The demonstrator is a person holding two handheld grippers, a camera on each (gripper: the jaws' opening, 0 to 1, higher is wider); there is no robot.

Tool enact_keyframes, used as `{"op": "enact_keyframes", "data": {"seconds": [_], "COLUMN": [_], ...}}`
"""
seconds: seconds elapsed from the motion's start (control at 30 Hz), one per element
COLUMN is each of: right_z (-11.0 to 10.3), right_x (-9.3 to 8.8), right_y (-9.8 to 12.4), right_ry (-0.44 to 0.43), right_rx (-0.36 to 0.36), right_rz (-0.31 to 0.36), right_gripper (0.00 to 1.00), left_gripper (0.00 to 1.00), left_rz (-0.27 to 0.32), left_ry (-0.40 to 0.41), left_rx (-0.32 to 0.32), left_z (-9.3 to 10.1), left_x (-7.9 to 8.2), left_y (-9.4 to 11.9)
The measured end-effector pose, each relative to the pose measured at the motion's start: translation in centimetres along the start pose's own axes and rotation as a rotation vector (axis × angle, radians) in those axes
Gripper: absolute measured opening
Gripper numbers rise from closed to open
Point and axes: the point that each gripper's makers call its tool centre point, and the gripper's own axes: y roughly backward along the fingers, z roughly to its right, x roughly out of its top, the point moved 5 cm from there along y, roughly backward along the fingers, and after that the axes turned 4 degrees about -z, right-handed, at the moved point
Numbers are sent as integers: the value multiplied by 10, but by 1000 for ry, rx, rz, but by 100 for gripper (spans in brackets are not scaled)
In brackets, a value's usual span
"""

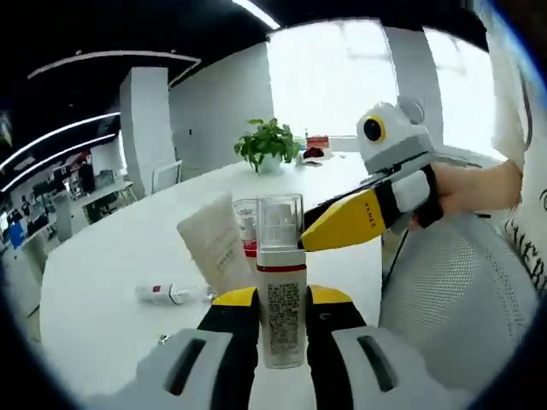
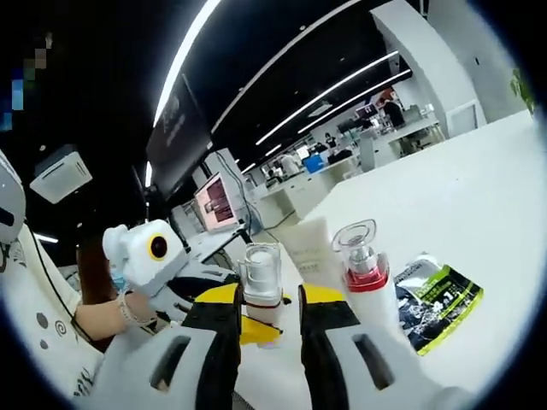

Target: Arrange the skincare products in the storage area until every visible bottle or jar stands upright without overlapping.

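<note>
My left gripper (image 1: pixel 282 301) is shut on a white bottle (image 1: pixel 281 318) with a red band and a clear cap, held upright above the white table (image 1: pixel 102 256). Just behind it stand a second clear-capped bottle (image 1: pixel 245 224) and a white tube (image 1: pixel 215 243). A small white bottle (image 1: pixel 171 293) lies on its side to the left. The right gripper (image 1: pixel 342 224) reaches in from the right, its yellow jaw beside the held bottle's cap. In the right gripper view my right gripper (image 2: pixel 269 318) stands open, facing the held bottle (image 2: pixel 261 275) and the left gripper (image 2: pixel 255 328).
A second red-banded bottle (image 2: pixel 364 266) stands right of the right jaws, with the white tube (image 2: pixel 310 243) behind it. A green and black sachet (image 2: pixel 438 301) lies flat on the table (image 2: pixel 461 188). A potted plant (image 1: pixel 267 143) sits far back. A mesh chair (image 1: pixel 461 282) is at the right.
</note>
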Motion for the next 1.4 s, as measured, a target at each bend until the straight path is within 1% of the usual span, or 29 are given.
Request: {"op": "enact_keyframes", "data": {"seconds": [0.03,0.07,0.1,0.13,0.17,0.2,0.23,0.3,0.33,0.37,0.43,0.53,0.6,0.73,0.8,0.83,0.87,0.9,0.93,0.97,1.0,1.03,1.07,1.1,1.13,1.2,1.27,1.33,1.4], "right_z": [-1,-3,-5,-6,-6,-6,-7,-9,-11,-12,-14,-19,-22,-28,-27,-27,-29,-27,-28,-30,-31,-31,-30,-31,-31,-32,-31,-27,-24], "right_x": [0,1,2,2,3,2,2,3,4,5,6,5,4,1,1,0,0,2,2,0,-1,-2,-3,-5,-5,-7,-9,-8,-7], "right_y": [0,1,1,1,0,-1,-2,-4,-4,-5,-5,-5,-6,-7,-7,-7,-6,-9,-10,-10,-11,-11,-13,-14,-14,-16,-17,-16,-18], "right_ry": [1,12,17,18,18,18,19,18,26,22,27,7,0,29,22,9,19,66,77,59,65,82,101,126,140,164,198,218,246], "right_rx": [16,49,62,76,79,95,105,151,181,191,212,260,286,318,338,345,373,346,334,328,321,309,280,269,261,239,221,218,207], "right_rz": [-7,-6,-6,-9,-7,-9,-10,-21,-23,-25,-26,-40,-49,-74,-74,-89,-102,-86,-84,-99,-96,-93,-97,-111,-115,-126,-136,-138,-145], "right_gripper": [27,27,26,27,28,28,28,29,28,28,28,27,28,27,29,26,23,22,22,22,22,22,22,22,22,22,22,22,22], "left_gripper": [18,18,18,18,18,18,18,18,18,18,18,18,18,18,18,18,18,18,18,18,18,18,19,19,19,19,21,24,30], "left_rz": [11,15,16,17,20,16,15,18,18,25,29,39,45,24,13,10,1,2,-6,-6,-11,-13,-10,-12,-27,-38,-36,-66,-87], "left_ry": [17,28,34,56,64,95,102,108,119,136,154,164,168,168,160,163,159,139,135,137,132,123,66,55,54,51,26,5,-14], "left_rx": [-29,-38,-49,-89,-97,-119,-139,-157,-184,-217,-236,-249,-274,-294,-323,-322,-314,-308,-301,-305,-298,-292,-265,-262,-261,-247,-223,-217,-218], "left_z": [0,4,5,9,9,11,12,13,15,19,22,19,24,26,30,31,31,29,27,28,28,27,24,24,28,28,27,28,30], "left_x": [-1,-2,-2,-2,-1,-2,-2,-2,-2,-1,0,0,1,-3,-4,-5,-6,-7,-8,-9,-10,-11,-12,-13,-15,-17,-16,-17,-18], "left_y": [1,0,0,0,0,0,0,1,2,3,3,5,6,6,6,5,4,4,4,4,3,3,1,0,-2,-6,-8,-10,-12]}}
